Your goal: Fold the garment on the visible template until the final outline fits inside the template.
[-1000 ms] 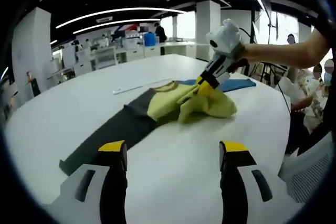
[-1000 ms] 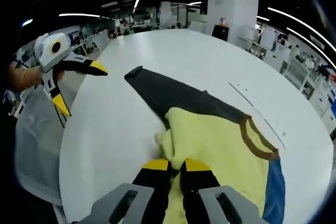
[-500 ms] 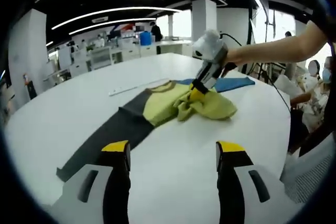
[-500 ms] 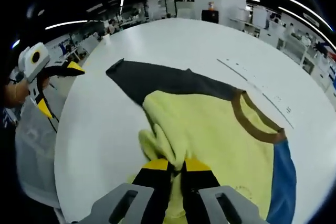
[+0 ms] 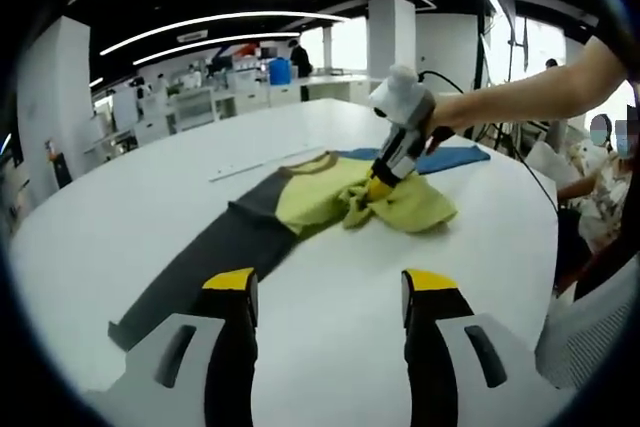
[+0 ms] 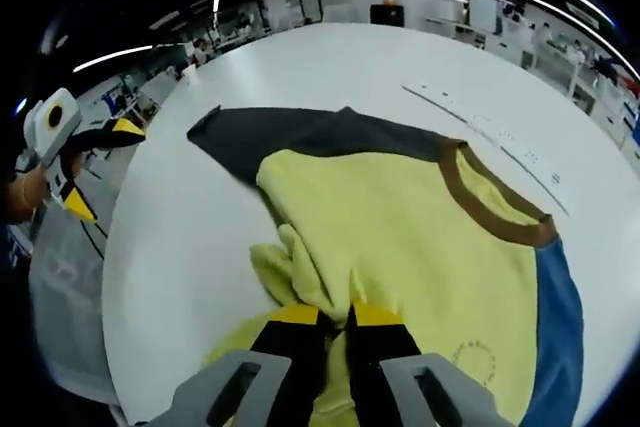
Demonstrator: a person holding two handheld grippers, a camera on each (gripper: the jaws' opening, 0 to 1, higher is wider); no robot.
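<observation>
- In the right gripper view, the right tongs [image 6: 335, 319] rise from the bottom centre, yellow-tipped black jaws on grey bodies, clenched on a bunched fold of the garment [image 6: 420, 247].
- Just right of those jaws, low in the frame, a small round printed mark sits on the yellow cloth; its writing is too small to read.
- The garment is soft knit in blocks: a pale yellow body across the middle of the frame, a brown ribbed neckband at right centre, a blue sleeve along the right edge, and a dark grey sleeve stretching to the upper left. Loose yellow folds heap at lower left of the jaws.
- It lies on a smooth, white, round tabletop [image 6: 330, 57].
- A thin pale strip with tiny dark marks [image 6: 480, 132] lies flat on the tabletop beyond the neckband, upper right; the marks cannot be read.
- At the left edge, the left tongs [image 6: 95, 167] hang off the tabletop, held by a hand, jaws spread wide.
- In the left gripper view, the left tongs [image 5: 325, 292] stand released at the bottom of the frame over bare tabletop [image 5: 150, 187].
- Beyond them the grey sleeve runs from lower left up to the yellow garment [image 5: 320, 197] at centre.
- There the right tongs [image 5: 380, 187] pinch the crumpled yellow cloth, gripped by a hand [image 5: 440, 122] coming from the upper right.
- Far behind, an open office with white columns and curved ceiling lights.
</observation>
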